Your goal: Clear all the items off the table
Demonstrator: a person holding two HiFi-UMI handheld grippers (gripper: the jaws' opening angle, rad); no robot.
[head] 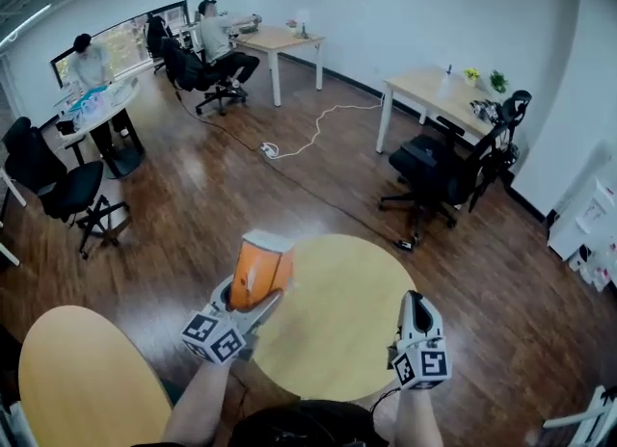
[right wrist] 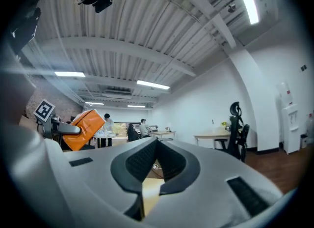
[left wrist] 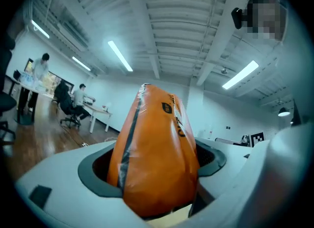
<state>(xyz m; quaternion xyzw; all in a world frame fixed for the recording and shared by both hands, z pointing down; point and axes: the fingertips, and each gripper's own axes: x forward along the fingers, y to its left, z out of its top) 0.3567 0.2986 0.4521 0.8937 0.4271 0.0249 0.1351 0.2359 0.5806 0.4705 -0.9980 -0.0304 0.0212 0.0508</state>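
An orange snack bag [head: 258,272] stands tilted above the left part of the round wooden table [head: 337,339], and my left gripper [head: 249,302] is shut on its lower half. In the left gripper view the bag [left wrist: 157,148] fills the space between the grey jaws, which press on both its sides. My right gripper [head: 416,302] hovers over the table's right edge, shut, with nothing in it. The right gripper view shows its jaws [right wrist: 156,146] closed tip to tip, with the orange bag [right wrist: 83,128] far off at the left. No other item shows on the tabletop.
A second round table [head: 87,387] lies at the lower left. A black office chair [head: 434,170] stands beyond the table by a desk [head: 434,89]. Another black chair [head: 58,185] is at the left. A white cable [head: 308,132] runs across the wooden floor. People sit at far desks.
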